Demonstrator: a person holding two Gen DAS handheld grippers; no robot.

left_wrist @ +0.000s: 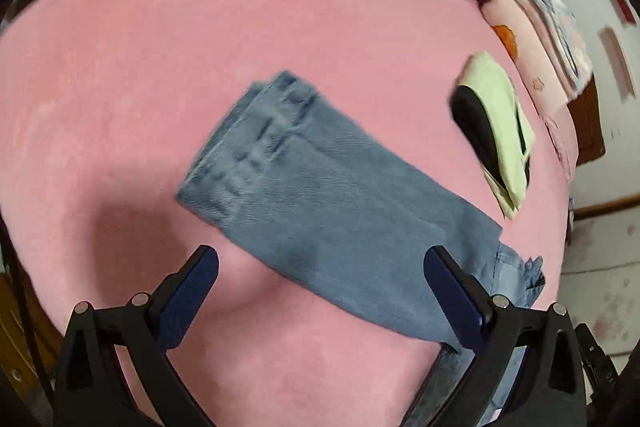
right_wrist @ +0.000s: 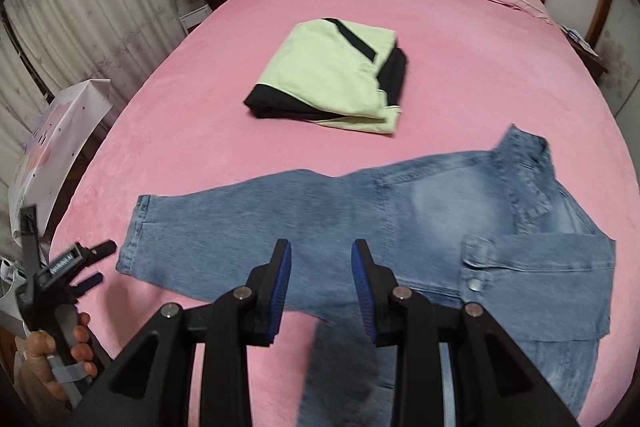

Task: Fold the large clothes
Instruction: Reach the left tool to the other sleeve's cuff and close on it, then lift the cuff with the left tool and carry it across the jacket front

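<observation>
pink bed is carrying everything. denim shirt is lying flat near the front edge, sleeve stretching left. folded green-black garment is sitting behind it. left gripper is hanging wide open, empty. right gripper is hovering partly open, gripping nothing.

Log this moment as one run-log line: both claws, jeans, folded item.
left claw: open, empty | right claw: open, empty | jeans: flat on pink bed | green-black garment: folded
</observation>
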